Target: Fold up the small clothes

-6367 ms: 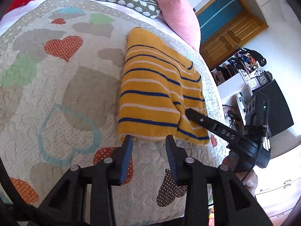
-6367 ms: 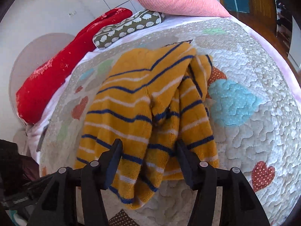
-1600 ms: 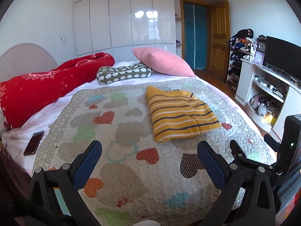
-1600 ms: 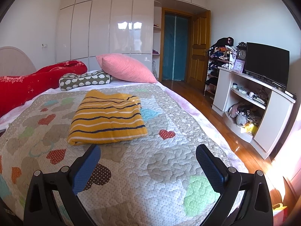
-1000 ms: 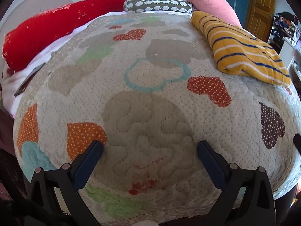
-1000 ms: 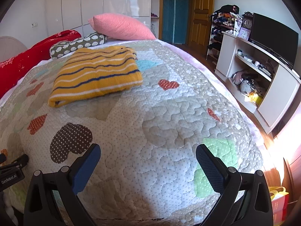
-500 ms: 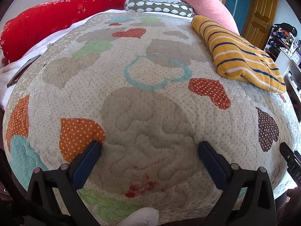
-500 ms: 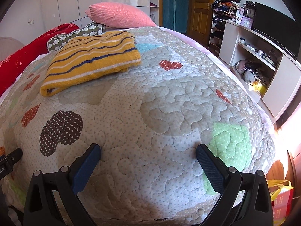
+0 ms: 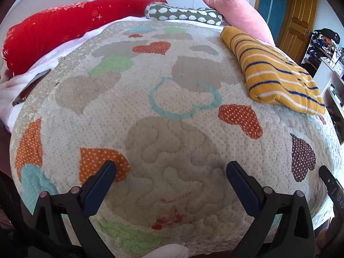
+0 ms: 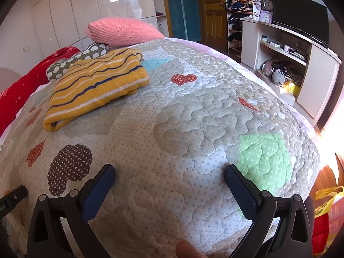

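Two blue-padded fingers of the left gripper (image 9: 171, 168) stand far apart in the left wrist view, and nothing is between them except the heart-pattern quilt (image 9: 172, 154) below. The folded yellow striped sweater (image 9: 277, 73) lies flat on the quilt at the upper right, well away from this gripper and close to the pink pillow (image 9: 234, 15). A spotted bolster (image 9: 182, 16) and a red blanket (image 9: 64, 28) lie along the far side of the bed. A dark phone (image 9: 30, 88) rests on the white sheet at the left edge. At the lower right edge the black tip of the other tool is visible.

From the right wrist view, the right gripper (image 10: 169, 174) is also spread wide and holds nothing; it is over the near part of the quilt (image 10: 193, 129). The sweater (image 10: 96, 83) lies at the upper left, folded into a flat rectangle, far from the fingers. Behind it is the pink pillow (image 10: 122, 31). A white TV cabinet (image 10: 296, 64) stands at the right.
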A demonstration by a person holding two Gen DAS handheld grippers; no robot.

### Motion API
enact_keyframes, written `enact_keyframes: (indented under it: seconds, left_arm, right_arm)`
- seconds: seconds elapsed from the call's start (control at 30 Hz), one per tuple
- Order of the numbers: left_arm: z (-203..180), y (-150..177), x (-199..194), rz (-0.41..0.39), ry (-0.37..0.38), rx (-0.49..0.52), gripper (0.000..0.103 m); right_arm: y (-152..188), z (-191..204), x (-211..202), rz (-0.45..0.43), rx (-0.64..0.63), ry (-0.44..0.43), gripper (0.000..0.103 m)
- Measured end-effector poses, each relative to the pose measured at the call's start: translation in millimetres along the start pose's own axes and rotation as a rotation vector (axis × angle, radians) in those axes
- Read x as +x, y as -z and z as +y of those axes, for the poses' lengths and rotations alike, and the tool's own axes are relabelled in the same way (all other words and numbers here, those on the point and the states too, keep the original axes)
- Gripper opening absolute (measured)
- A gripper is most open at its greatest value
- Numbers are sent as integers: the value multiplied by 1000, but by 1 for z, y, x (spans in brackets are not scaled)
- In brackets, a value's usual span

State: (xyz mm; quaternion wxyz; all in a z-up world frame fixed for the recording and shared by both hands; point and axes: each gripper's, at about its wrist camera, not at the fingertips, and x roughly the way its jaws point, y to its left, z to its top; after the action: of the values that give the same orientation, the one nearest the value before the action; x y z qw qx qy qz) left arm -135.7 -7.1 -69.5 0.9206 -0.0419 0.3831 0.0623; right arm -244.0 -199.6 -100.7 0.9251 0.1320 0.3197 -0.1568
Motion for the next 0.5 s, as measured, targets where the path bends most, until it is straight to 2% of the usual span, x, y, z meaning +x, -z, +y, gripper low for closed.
enact_keyframes:
  seconds: [0.1,0.2,0.33,0.5]
  left_arm:
    - [-1,-7,-23,-65,-11,19,103]
    - [-7,-15,-50,-124,8,54,103]
    - [-20,-23,-83,-191,74,113,103]
    - [-43,-30,-103,-232,139,183,103]
  right_arm:
    - [-6,-2,-2,39,-27,-14,103]
    - [-11,-4,-19,-20,-20,2,103]
    - [-26,3,-45,-102,-91,-20,103]
    - [-45,17,-65,-159,-169,-64,103]
